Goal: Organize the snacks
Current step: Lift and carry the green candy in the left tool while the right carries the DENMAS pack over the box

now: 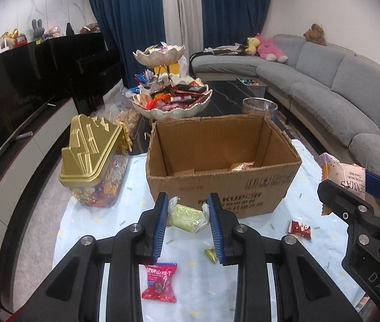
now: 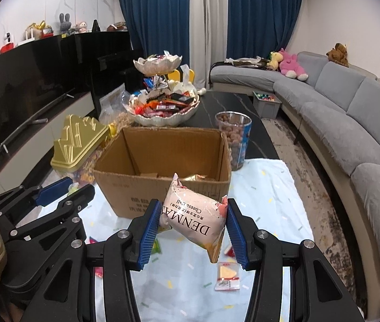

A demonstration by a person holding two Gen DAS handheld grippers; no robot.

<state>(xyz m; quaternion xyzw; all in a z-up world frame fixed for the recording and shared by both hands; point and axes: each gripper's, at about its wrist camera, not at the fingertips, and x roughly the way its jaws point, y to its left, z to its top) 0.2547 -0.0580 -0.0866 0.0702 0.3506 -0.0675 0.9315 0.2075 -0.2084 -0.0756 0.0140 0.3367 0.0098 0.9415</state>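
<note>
Left gripper (image 1: 188, 225): jaws narrowly set, closed on a pale green sweet in a clear twisted wrapper (image 1: 188, 218), lifted clear of the surface, just before the box's near wall.
Right gripper (image 2: 193, 229): jaws partly open, clamped on the flanks of a pink-and-white puffed packet printed "Cheese Ball" (image 2: 194, 216), hanging upside down in the air before the box.
Box: open brown cardboard carton (image 1: 216, 187), standing on a pale blue confetti-print cloth (image 1: 270, 255); a gold foil piece (image 1: 241, 165) lying inside.
Loose snacks on cloth: red square sachet (image 1: 159, 281), small red wrapper (image 1: 299, 227), tiny green-yellow sweet (image 1: 210, 255).
Handling, green sweet: judged light and soft; slick film, so best gripped across the body, not the twisted ends.
Handling, packet: judged light, air-filled, crushable contents; gentle squeeze at mid-flank, away from the crimped seams.
Nearby: gold-lidded clear jar (image 1: 92, 158) left of the box; shell-shaped tiered bowl of sweets (image 1: 172, 99) behind.
</note>
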